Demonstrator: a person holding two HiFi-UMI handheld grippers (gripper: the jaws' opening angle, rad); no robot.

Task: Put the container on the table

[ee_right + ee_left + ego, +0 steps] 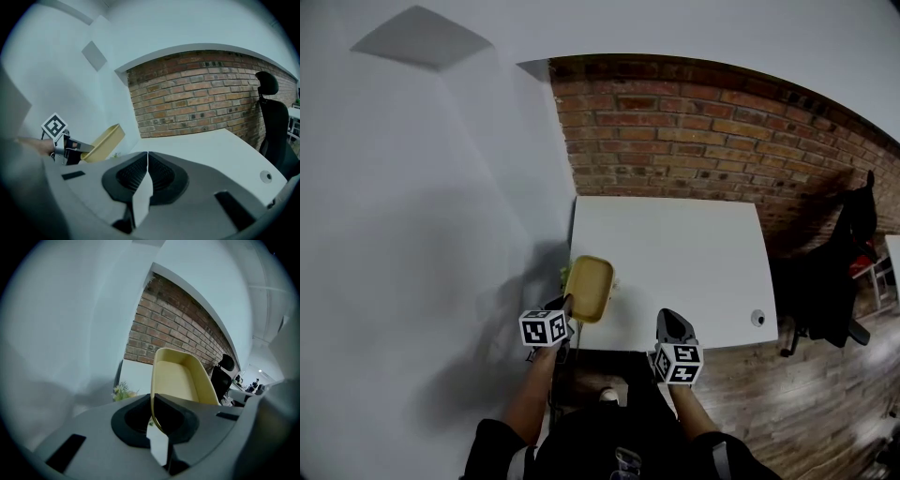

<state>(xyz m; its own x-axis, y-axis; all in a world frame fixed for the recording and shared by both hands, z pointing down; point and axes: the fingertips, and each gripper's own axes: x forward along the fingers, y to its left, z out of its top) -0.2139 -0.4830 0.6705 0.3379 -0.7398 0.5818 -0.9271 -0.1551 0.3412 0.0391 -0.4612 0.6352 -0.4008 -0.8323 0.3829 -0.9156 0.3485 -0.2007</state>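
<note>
A shallow yellow container (589, 288) hangs over the near left corner of the white table (694, 253), held by its rim. My left gripper (569, 305) is shut on that near rim; in the left gripper view the container (180, 376) stands tilted up between the jaws, at the left gripper (152, 401). In the right gripper view the container (104, 142) shows at the left, in the air with the left gripper (80, 148) on it. My right gripper (674, 323) sits at the table's near edge, shut with nothing between its jaws, which meet at the right gripper (147, 157).
A brick wall (703, 122) runs behind the table, a plain white wall (422, 187) to its left. A black office chair (834, 272) stands at the right. A small round cable port (757, 318) is in the table's near right corner. Some greenery (121, 391) shows below the container.
</note>
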